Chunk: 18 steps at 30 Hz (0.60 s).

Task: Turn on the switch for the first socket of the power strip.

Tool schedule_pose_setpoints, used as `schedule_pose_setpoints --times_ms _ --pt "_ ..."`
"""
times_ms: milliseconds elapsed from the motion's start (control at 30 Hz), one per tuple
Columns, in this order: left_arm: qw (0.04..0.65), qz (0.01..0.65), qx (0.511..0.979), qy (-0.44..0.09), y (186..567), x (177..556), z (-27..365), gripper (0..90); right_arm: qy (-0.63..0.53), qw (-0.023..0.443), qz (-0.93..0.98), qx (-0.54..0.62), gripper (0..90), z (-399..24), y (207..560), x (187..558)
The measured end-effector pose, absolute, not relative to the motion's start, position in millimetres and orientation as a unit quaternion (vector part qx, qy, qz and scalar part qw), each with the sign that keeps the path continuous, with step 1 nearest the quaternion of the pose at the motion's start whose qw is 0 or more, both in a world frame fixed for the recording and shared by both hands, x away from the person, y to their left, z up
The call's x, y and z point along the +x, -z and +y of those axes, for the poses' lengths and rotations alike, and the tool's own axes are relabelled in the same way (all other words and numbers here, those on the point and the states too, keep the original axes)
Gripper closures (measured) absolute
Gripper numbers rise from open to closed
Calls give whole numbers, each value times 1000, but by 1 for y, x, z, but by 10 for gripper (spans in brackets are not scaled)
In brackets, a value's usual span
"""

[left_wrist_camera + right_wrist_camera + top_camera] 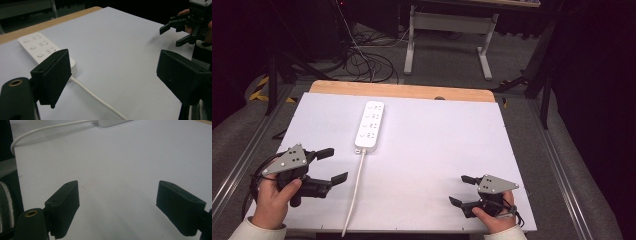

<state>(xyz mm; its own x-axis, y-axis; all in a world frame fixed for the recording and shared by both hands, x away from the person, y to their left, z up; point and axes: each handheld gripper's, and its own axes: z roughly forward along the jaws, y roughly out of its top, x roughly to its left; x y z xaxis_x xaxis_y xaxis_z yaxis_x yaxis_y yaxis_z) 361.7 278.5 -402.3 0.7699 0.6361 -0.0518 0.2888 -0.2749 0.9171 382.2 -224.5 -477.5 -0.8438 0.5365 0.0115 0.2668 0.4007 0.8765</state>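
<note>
Power strip (pixel 369 125) is laid lengthwise away, ahead-right of left gripper (pixel 333 166), the nearer; right gripper (pixel 463 189) well apart; both spread, nothing held.

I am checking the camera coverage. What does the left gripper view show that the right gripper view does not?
Left gripper view alone: the top of the power strip with its sockets and buttons, the right gripper open in a hand, and the table's wooden edge.

Right gripper view alone: the cord curving off the table's near edge.

Both: the white board, the cord leaving the strip, and that view's own open black jaws.
</note>
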Motion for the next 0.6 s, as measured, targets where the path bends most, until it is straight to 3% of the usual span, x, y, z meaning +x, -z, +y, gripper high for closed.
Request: schedule_pose_setpoints --times_ms 100,600 --pt "508 300 786 -187 412 355 280 133 -490 138 826 243 189 -224 478 382" --pt "516 302 780 -184 457 335 287 121 -490 137 826 241 188 -224 478 382"
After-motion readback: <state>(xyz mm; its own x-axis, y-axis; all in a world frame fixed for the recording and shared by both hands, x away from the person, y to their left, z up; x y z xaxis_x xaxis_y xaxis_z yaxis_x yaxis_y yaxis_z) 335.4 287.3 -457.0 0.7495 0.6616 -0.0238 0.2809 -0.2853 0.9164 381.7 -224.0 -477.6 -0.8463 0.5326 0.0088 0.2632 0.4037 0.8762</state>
